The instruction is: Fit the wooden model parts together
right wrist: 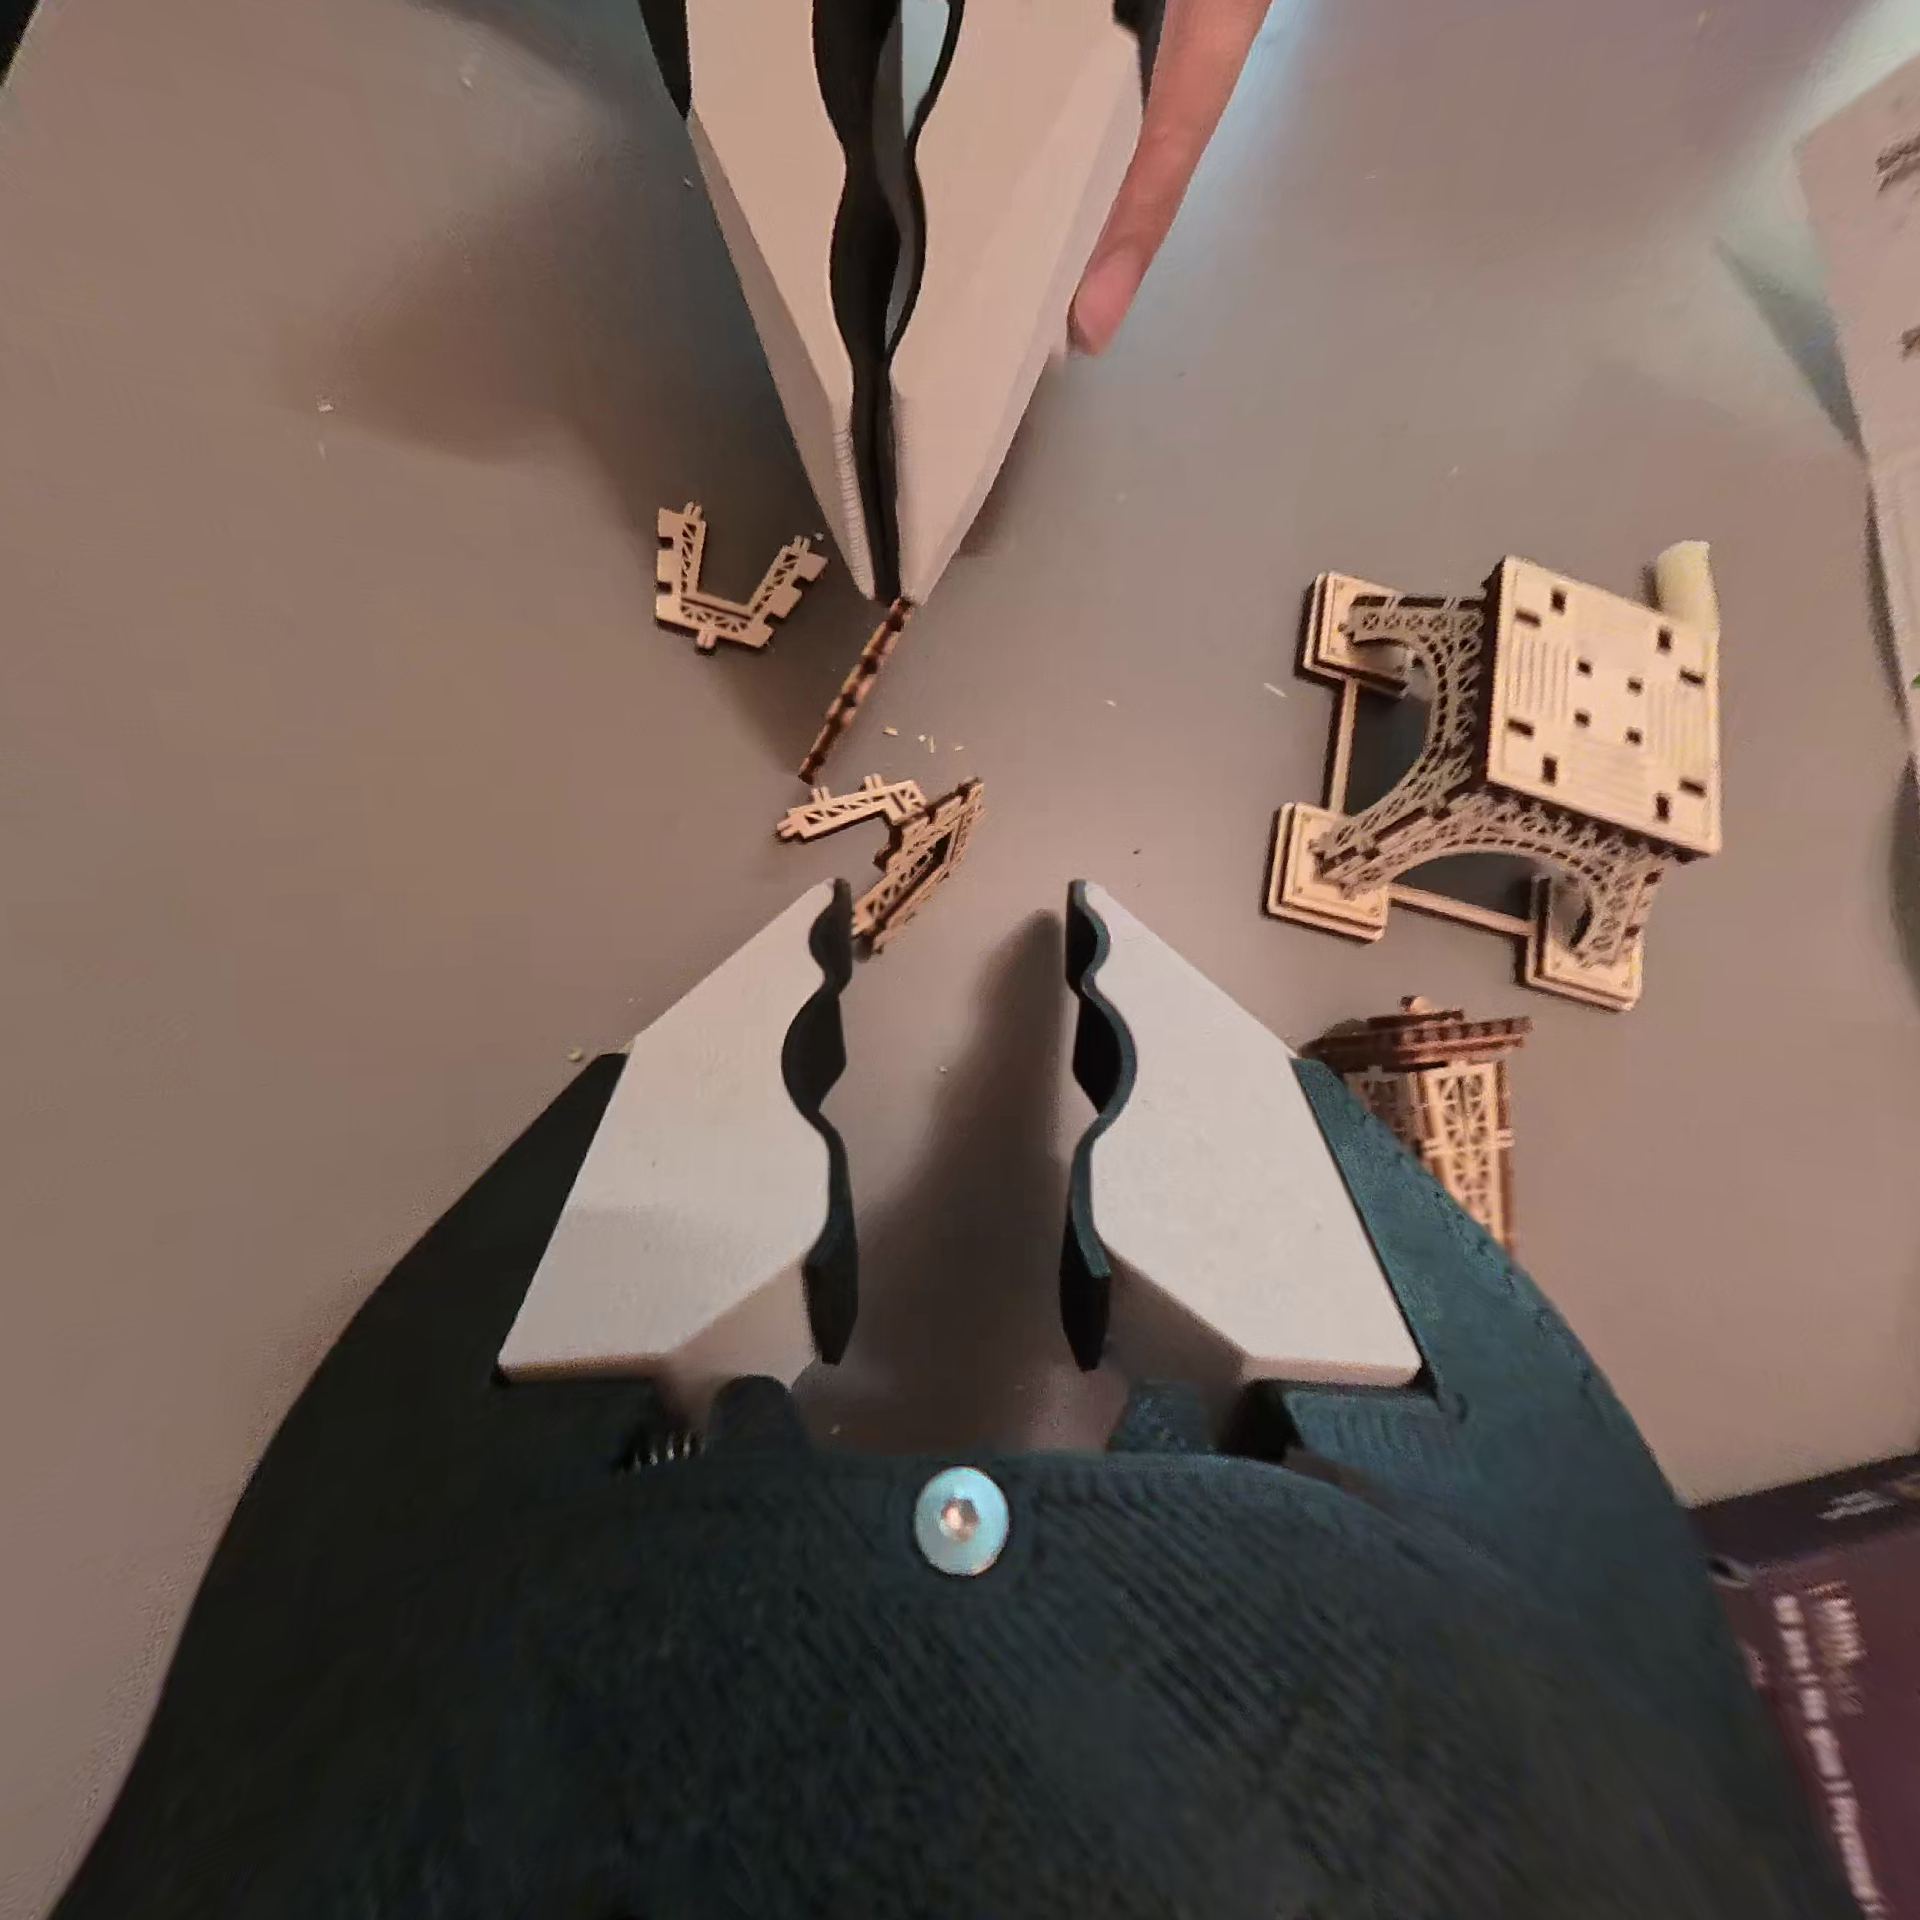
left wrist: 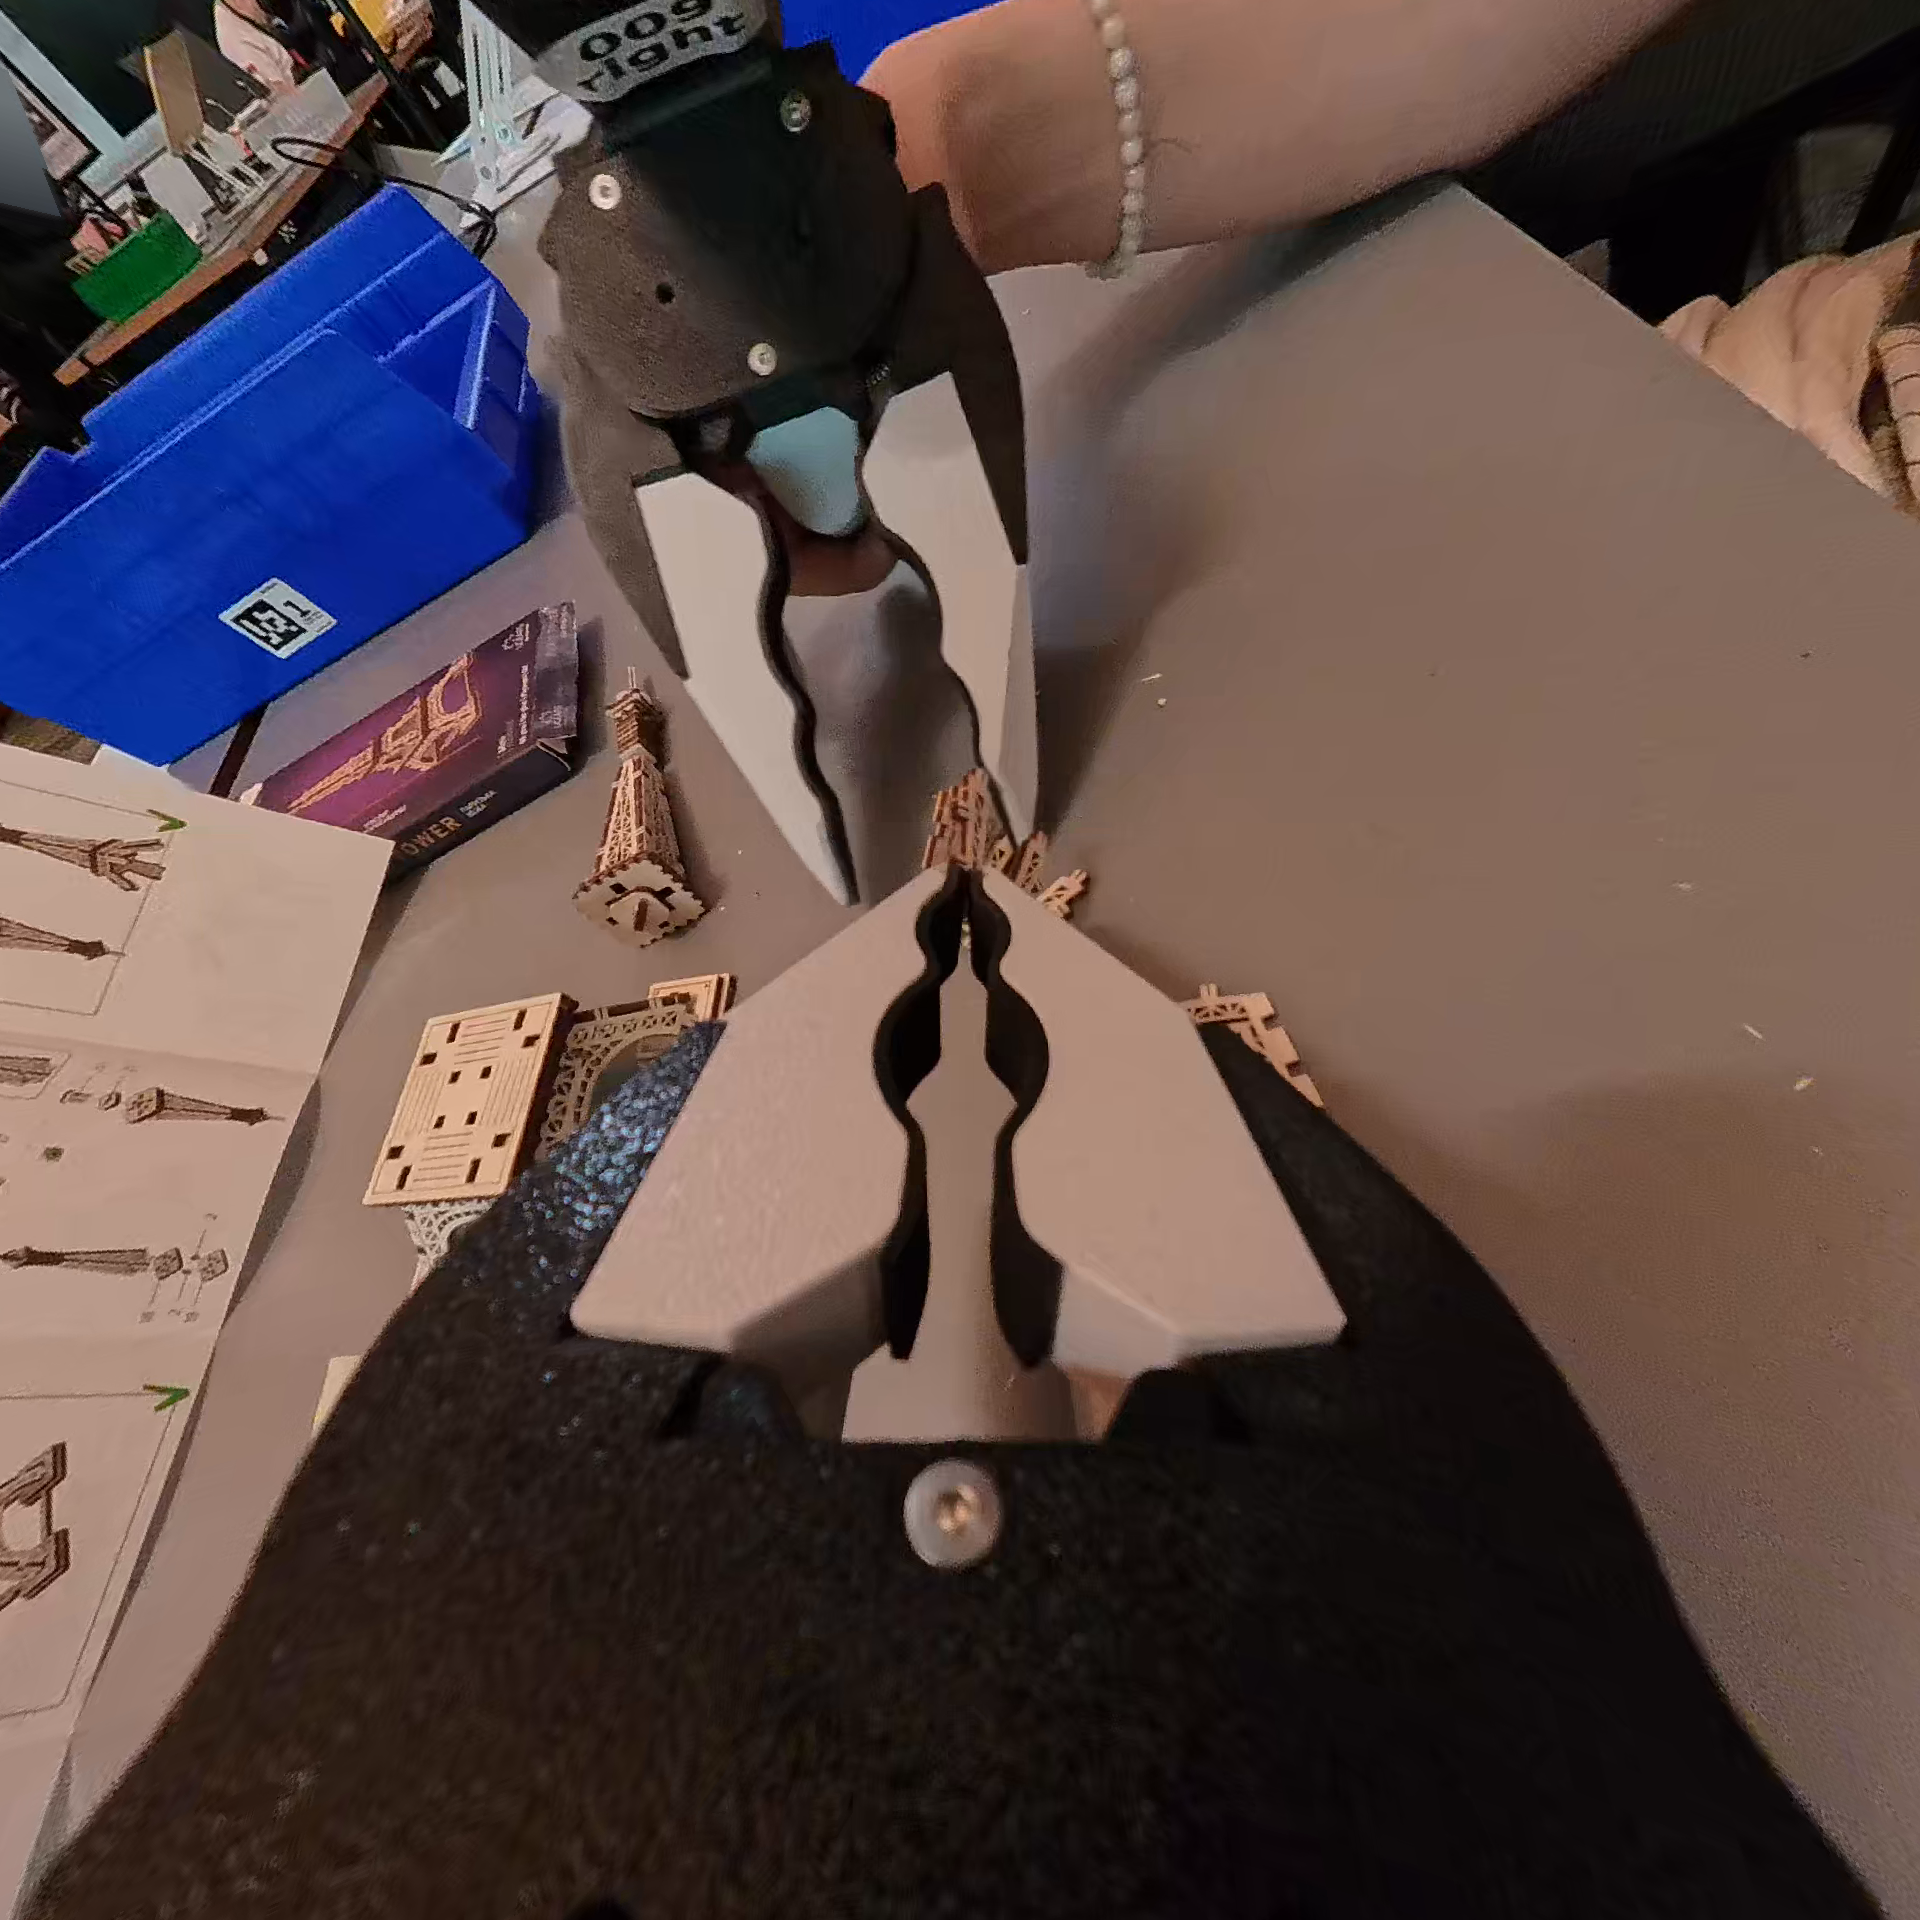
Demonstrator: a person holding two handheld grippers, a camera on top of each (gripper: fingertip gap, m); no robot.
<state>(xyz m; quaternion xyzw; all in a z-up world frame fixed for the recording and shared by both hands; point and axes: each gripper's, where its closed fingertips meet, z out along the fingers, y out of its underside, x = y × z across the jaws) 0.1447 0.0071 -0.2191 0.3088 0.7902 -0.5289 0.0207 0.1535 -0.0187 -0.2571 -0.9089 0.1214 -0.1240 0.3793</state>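
Observation:
My left gripper [left wrist: 961, 899] is shut on a thin wooden lattice strip [right wrist: 857, 691], pinched at its tips. The strip hangs edge-on and slants down toward a joined pair of lattice pieces [right wrist: 899, 842] on the grey table. In the right wrist view the left gripper [right wrist: 883, 592] comes in from the top. My right gripper [right wrist: 954, 894] is open and empty, with its left fingertip beside the joined pair. It faces the left gripper in the left wrist view [left wrist: 940, 842]. A U-shaped lattice piece [right wrist: 727, 592] lies flat to the left. The same loose pieces [left wrist: 987, 831] show behind my left fingertips.
The arched tower base [right wrist: 1507, 779] and the tower spire [right wrist: 1444, 1112] lie to the right; both also show in the left wrist view, the base [left wrist: 488, 1101] and the spire [left wrist: 634, 821]. A purple box [left wrist: 436, 738], instruction sheets [left wrist: 125, 1039] and a blue bin [left wrist: 260, 447] sit at the left. A person's forearm [left wrist: 1299, 114] holds the right gripper. The tips of one gripper are about 5 centimeters away from the tips of the other. My left gripper's tips are some 5 centimeters from the U-shaped lattice piece [right wrist: 727, 592].

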